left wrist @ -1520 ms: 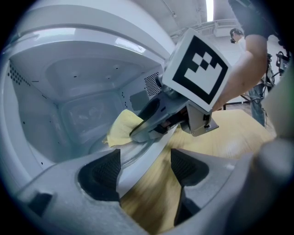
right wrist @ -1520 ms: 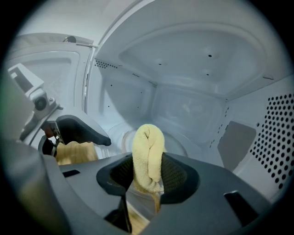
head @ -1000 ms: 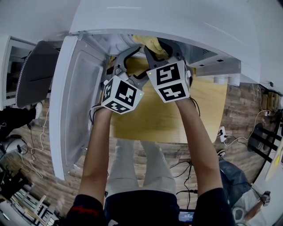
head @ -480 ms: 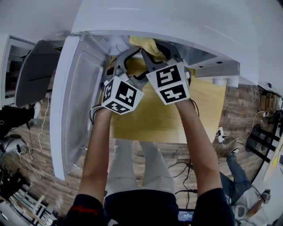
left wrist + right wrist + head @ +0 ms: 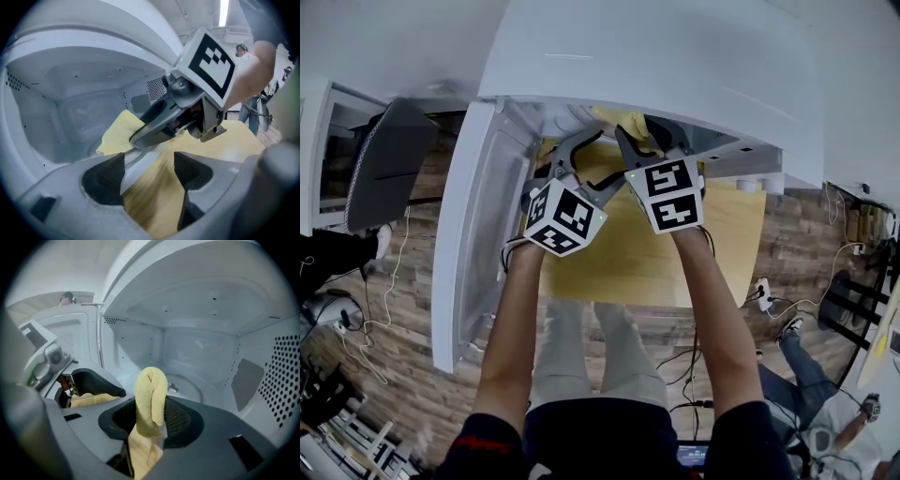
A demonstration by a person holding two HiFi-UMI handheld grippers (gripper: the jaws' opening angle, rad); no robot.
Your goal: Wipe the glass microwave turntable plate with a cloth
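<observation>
Open white microwave (image 5: 197,348), right hand-held gripper (image 5: 151,417) pinching yellow cloth (image 5: 151,387), left hand-held gripper (image 5: 149,171) spread.

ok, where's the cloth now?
Right gripper view: yellow cloth pinched in the right hand-held gripper, just inside the open microwave, right of the left hand-held gripper.
</observation>
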